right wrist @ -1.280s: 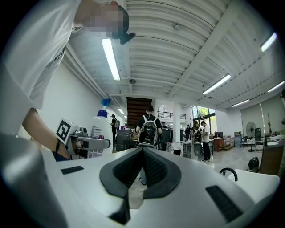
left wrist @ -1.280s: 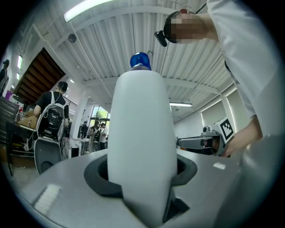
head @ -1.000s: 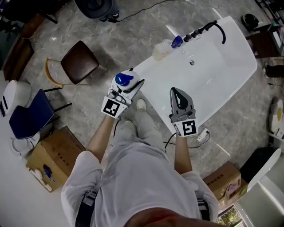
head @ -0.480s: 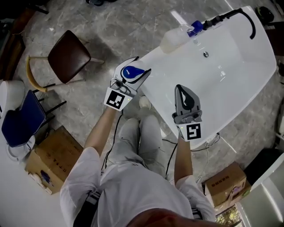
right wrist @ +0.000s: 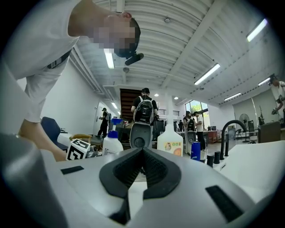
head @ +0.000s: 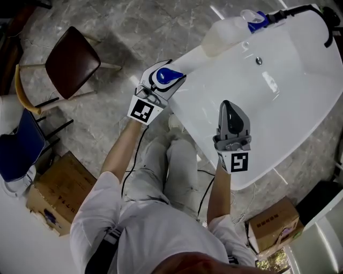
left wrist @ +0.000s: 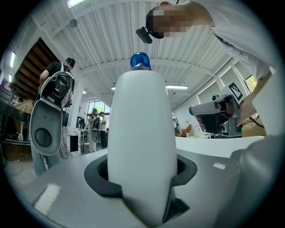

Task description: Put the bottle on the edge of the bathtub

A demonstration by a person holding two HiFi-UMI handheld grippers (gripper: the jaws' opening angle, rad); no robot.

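A white bottle (head: 167,76) with a blue cap stands upright in my left gripper (head: 172,72), which is shut on its body; in the left gripper view the bottle (left wrist: 141,147) fills the middle between the jaws. It hangs just off the near-left corner of the white bathtub (head: 193,53). My right gripper (head: 228,104) is over the tub's near side, shut with nothing in it; its pads (right wrist: 153,171) meet in the right gripper view, where the bottle (right wrist: 112,143) shows at left.
On the tub's far rim sit a translucent jug (head: 225,31), a small blue container (head: 257,17) and a black faucet (head: 316,10). A brown chair (head: 72,61), a blue chair (head: 19,150) and cardboard boxes (head: 59,195) stand on the floor at left. People stand in the background.
Both grippers have sunk toward the bathtub. The left one, still holding the bottle, now lies close to the tub's corner rim; the right one is further over the basin.
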